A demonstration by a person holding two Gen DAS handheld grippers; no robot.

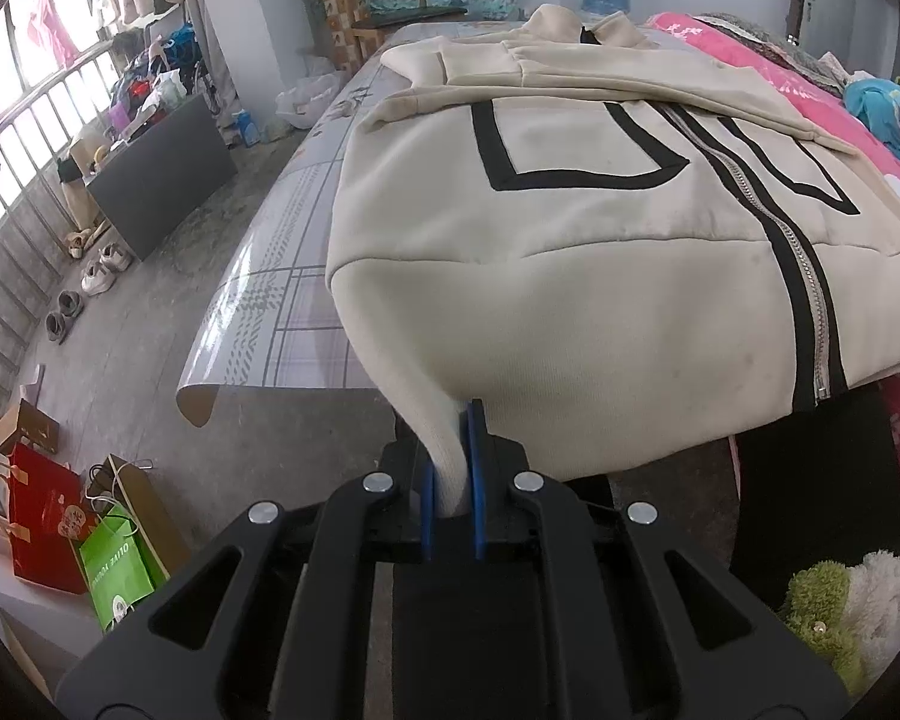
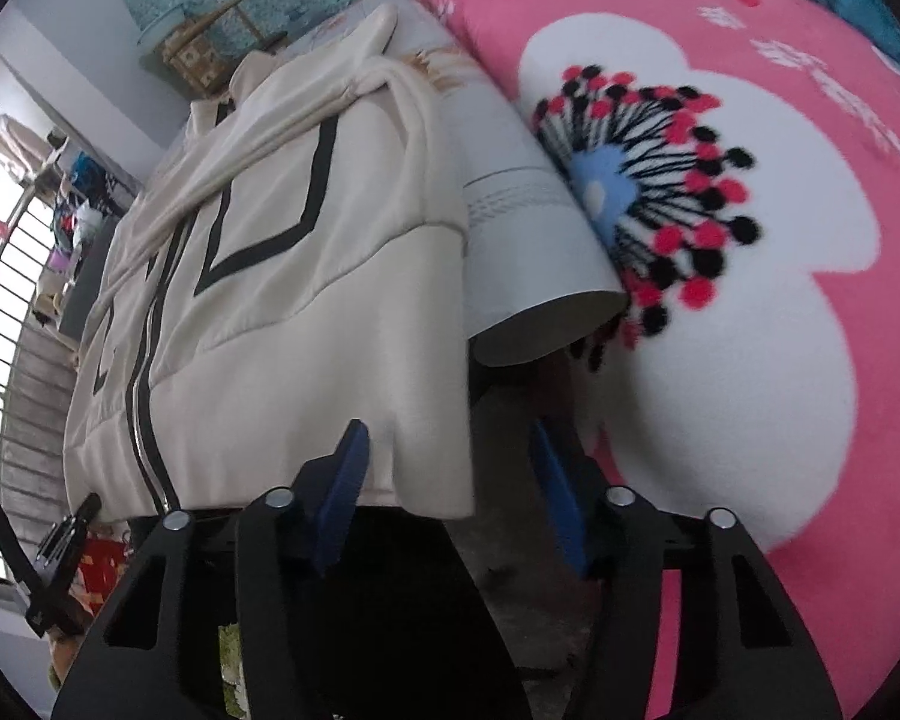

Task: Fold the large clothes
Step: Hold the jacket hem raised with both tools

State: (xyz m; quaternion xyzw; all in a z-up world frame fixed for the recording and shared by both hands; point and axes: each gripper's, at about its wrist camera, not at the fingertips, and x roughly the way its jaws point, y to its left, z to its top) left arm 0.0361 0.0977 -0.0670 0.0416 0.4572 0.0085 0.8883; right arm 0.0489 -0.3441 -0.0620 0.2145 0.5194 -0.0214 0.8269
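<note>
Left tongs: blue pads pressed together on a fold of the jacket hem at its near left corner, cloth pulled up into a ridge between them. Right tongs: apart, nothing gripped; near right hem corner of the jacket lying between the two blue pads, left pad against or just in front of the cloth, right pad clear of it over dark floor. No earlier view to compare.

Jacket: cream, black rectangle outlines on both front panels, zip closed down the middle with black trim either side. Spread flat, front up, on the surface, hem toward the cameras and hanging over the near edge, collar at the far end. One sleeve folded across the chest.

Surface covered by a glossy grey checked sheet, near corners curling up. Just right of it, touching the sheet edge: pink blanket with a large white flower and red-and-black dots. Blue cloth beyond that.

Left of the surface: concrete floor, shoes in a row, dark cabinet, red bag and green bag near the wall. Barred window with hanging clothes. Wooden chair at the far end.
</note>
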